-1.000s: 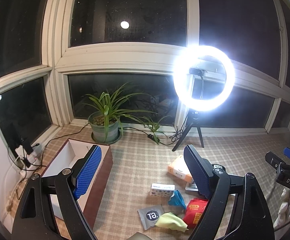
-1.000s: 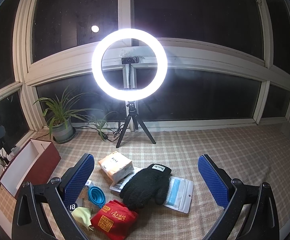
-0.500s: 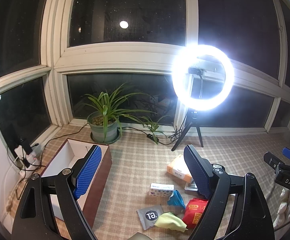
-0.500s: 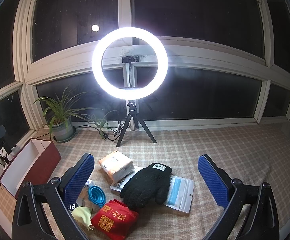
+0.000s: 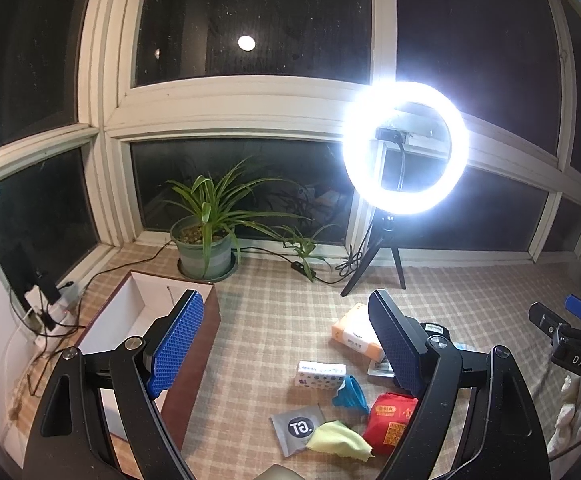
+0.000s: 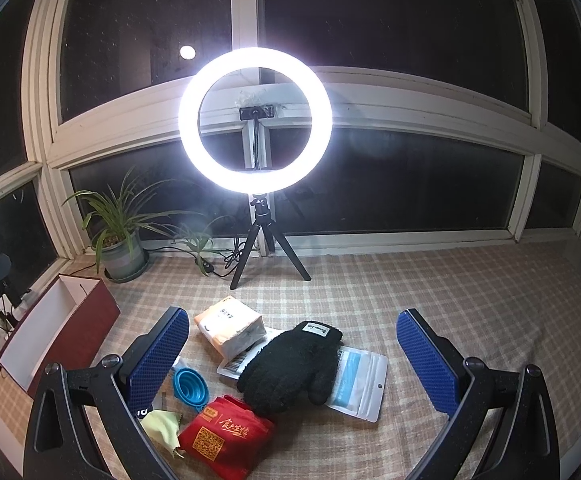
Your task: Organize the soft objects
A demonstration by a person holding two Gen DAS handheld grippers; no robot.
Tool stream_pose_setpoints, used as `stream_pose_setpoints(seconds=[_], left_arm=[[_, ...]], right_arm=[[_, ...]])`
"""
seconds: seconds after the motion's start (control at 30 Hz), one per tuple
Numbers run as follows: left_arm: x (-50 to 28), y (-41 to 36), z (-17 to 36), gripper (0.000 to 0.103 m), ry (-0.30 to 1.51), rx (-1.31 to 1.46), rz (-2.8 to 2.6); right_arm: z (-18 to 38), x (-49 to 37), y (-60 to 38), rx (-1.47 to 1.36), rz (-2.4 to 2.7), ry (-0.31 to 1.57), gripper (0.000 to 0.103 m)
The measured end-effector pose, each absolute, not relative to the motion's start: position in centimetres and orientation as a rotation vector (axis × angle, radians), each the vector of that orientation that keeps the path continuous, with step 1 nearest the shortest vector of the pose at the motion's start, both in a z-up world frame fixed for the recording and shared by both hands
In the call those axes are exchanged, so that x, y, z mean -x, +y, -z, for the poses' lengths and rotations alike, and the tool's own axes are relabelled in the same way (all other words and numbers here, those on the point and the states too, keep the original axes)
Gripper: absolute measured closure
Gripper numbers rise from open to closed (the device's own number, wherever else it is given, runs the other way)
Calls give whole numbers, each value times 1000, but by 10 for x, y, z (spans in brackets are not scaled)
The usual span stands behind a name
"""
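A pile of soft things lies on the checked cloth: a black glove (image 6: 290, 364), an orange tissue pack (image 6: 230, 328), a red pouch (image 6: 224, 438), a yellow-green cloth (image 6: 162, 432), a blue folding cup (image 6: 190, 386) and a mask bag (image 6: 356, 380). In the left wrist view I see the tissue pack (image 5: 354, 336), red pouch (image 5: 390, 420), yellow cloth (image 5: 338, 438), a grey sachet (image 5: 296, 428) and a small white pack (image 5: 320, 372). A red-brown open box (image 5: 138, 320) stands at the left. My left gripper (image 5: 286, 344) and right gripper (image 6: 292, 356) are open and empty, above the cloth.
A ring light on a tripod (image 6: 256, 120) stands at the back by the window. A potted plant (image 5: 206, 248) sits at the back left, with cables (image 5: 102, 276) running along the sill. The box also shows in the right wrist view (image 6: 58, 340).
Both views drift very slightly; the objects and both grippers stay as they were.
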State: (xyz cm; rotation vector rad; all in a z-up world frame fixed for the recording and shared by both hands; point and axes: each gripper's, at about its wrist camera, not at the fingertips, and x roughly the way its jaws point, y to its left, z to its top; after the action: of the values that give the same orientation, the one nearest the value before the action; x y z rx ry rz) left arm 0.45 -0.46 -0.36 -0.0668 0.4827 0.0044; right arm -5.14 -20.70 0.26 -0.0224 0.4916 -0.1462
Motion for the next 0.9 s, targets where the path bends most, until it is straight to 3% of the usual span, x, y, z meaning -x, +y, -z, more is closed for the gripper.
stream_pose_setpoints(seconds=[0.43, 0.9], left_arm=[[-8, -5, 11, 18, 501, 68, 11], [-20, -16, 38, 18, 637, 78, 113]], right_arm=[[-1, 50, -210, 17, 142, 500, 0], [12, 45, -214, -4, 126, 562, 0]])
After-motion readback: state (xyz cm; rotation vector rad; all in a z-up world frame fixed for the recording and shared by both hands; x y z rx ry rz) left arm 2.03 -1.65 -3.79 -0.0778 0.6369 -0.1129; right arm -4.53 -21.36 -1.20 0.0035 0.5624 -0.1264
